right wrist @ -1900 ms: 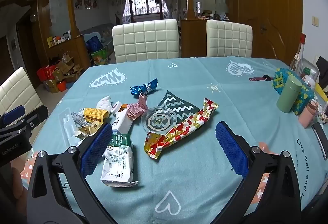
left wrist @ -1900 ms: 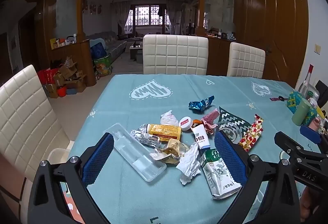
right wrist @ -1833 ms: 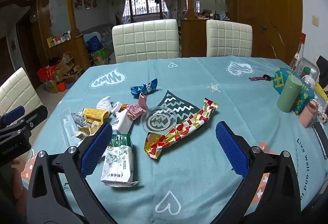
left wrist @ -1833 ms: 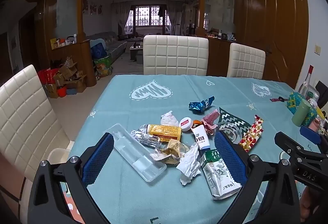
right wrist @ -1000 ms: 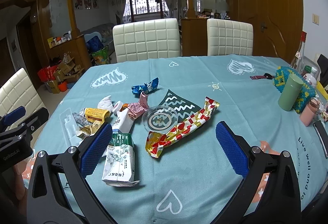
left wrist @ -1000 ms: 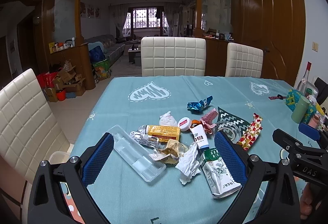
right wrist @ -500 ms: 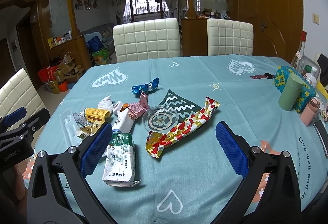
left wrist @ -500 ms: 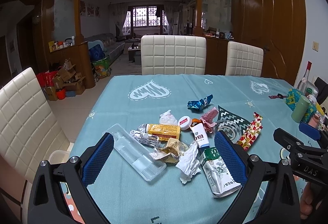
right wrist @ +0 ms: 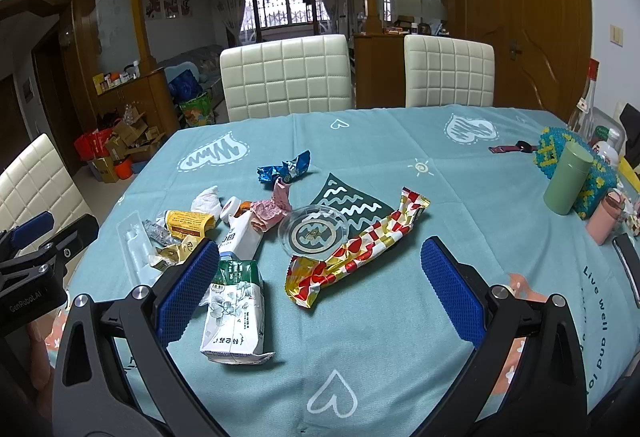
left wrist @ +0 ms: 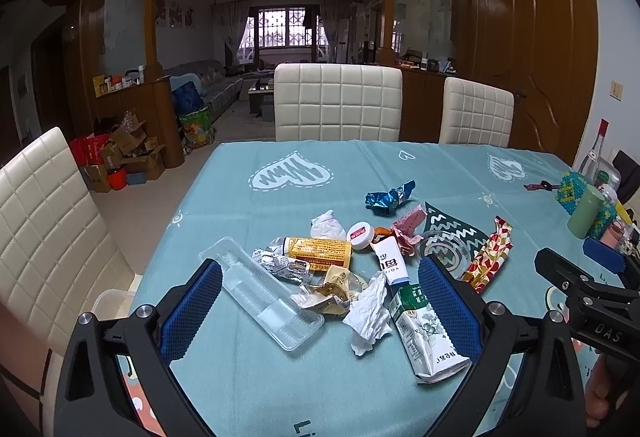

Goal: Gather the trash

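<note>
Trash lies in a loose heap on the teal tablecloth (left wrist: 280,377). It includes a clear plastic tray (left wrist: 262,291), a crumpled white tissue (left wrist: 370,313), a flattened green-and-white carton (left wrist: 426,329) (right wrist: 236,311), a yellow packet (left wrist: 318,249), a white tube (left wrist: 390,263), a blue foil wrapper (left wrist: 388,197) (right wrist: 284,167) and a red-and-gold wrapper (right wrist: 356,249) (left wrist: 488,253). My left gripper (left wrist: 318,311) hovers open over the near heap, holding nothing. The right gripper (right wrist: 318,293) is open and empty above the carton and the red-and-gold wrapper.
A round glass dish (right wrist: 314,231) sits by the wrappers. At the table's right edge stand a green cup (right wrist: 568,183), a beaded box (right wrist: 558,151), a pink cup (right wrist: 606,217) and a bottle (right wrist: 586,99). White chairs (left wrist: 338,101) ring the table.
Both grippers have stayed open and nearly still. The views shifted only slightly, and no piece of trash has moved.
</note>
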`<state>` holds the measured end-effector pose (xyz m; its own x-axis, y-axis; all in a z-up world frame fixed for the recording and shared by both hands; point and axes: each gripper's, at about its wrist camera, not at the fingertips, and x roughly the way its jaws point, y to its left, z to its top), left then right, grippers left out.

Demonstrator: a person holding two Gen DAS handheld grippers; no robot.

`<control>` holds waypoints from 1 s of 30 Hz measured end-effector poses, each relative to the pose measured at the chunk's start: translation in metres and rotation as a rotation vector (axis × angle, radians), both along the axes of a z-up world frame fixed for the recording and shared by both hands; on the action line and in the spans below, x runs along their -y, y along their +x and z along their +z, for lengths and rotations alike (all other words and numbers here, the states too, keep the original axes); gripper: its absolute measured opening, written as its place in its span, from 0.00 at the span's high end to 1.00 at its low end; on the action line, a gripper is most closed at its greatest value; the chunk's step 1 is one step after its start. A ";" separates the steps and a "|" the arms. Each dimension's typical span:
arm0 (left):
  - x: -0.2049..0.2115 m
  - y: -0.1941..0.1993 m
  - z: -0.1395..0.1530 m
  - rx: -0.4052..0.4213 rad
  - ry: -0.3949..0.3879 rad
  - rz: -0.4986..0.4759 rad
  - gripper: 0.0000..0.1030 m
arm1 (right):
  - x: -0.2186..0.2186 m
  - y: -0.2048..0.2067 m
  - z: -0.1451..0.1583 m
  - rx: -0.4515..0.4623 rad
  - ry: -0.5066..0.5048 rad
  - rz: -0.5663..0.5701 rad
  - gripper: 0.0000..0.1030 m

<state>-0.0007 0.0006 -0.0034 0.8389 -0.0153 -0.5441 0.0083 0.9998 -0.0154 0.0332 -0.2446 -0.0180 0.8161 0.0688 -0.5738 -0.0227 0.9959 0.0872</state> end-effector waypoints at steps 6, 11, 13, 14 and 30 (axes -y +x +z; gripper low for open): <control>0.002 0.000 0.000 -0.002 0.000 -0.005 0.07 | 0.000 0.000 0.000 0.000 -0.001 0.000 0.03; 0.002 0.000 -0.001 -0.006 0.000 -0.007 0.07 | 0.001 0.000 0.000 0.000 0.001 0.000 0.03; 0.002 0.000 -0.001 -0.006 -0.001 -0.006 0.07 | 0.000 0.000 0.000 -0.001 0.001 0.000 0.03; 0.002 0.000 -0.001 -0.006 -0.001 -0.007 0.07 | 0.001 0.000 0.000 -0.001 0.002 0.001 0.03; 0.002 0.000 -0.002 -0.008 0.000 -0.006 0.07 | 0.001 0.000 -0.001 -0.003 0.002 0.002 0.03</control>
<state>-0.0007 -0.0018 -0.0058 0.8342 -0.0207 -0.5511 0.0143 0.9998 -0.0159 0.0333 -0.2451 -0.0191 0.8144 0.0718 -0.5758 -0.0247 0.9957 0.0894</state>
